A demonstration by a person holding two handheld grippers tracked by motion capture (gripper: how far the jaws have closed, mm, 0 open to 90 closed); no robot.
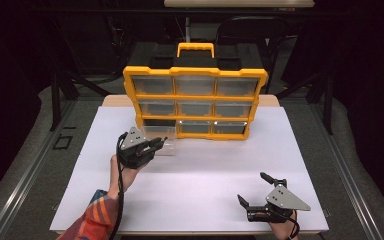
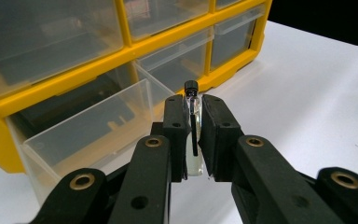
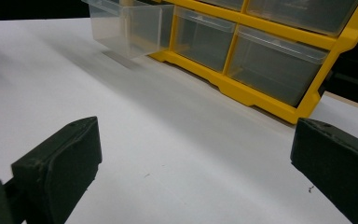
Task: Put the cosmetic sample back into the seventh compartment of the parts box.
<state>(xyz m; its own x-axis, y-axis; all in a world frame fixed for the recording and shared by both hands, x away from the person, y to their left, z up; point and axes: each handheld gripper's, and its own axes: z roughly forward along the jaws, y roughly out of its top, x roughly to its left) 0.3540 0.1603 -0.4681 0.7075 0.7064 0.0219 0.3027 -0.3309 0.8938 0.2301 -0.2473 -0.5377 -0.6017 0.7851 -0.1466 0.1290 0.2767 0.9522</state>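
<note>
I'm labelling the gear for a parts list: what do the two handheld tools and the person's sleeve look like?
Both the left tool and right tool are black, two-jawed, with blocky pads and brass-coloured rivets, each topped by a grey triangular plate. A black cable trails from the left one. The sleeve is multicoloured plaid.

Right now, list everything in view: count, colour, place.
Organizer: one, yellow frame with clear drawers, upright at the table's far edge.
Open drawer: one, clear, pulled out at the organizer's bottom left.
Vial: one, clear with a black cap, clamped in the left gripper beside the open drawer.
Table: one, white top.
Chair: one, dark, behind the table.
Left gripper: one, black, shut on the vial by the open drawer.
Right gripper: one, black, open, near the table's front right.
Sleeve: one, multicoloured plaid, bottom left.
</note>
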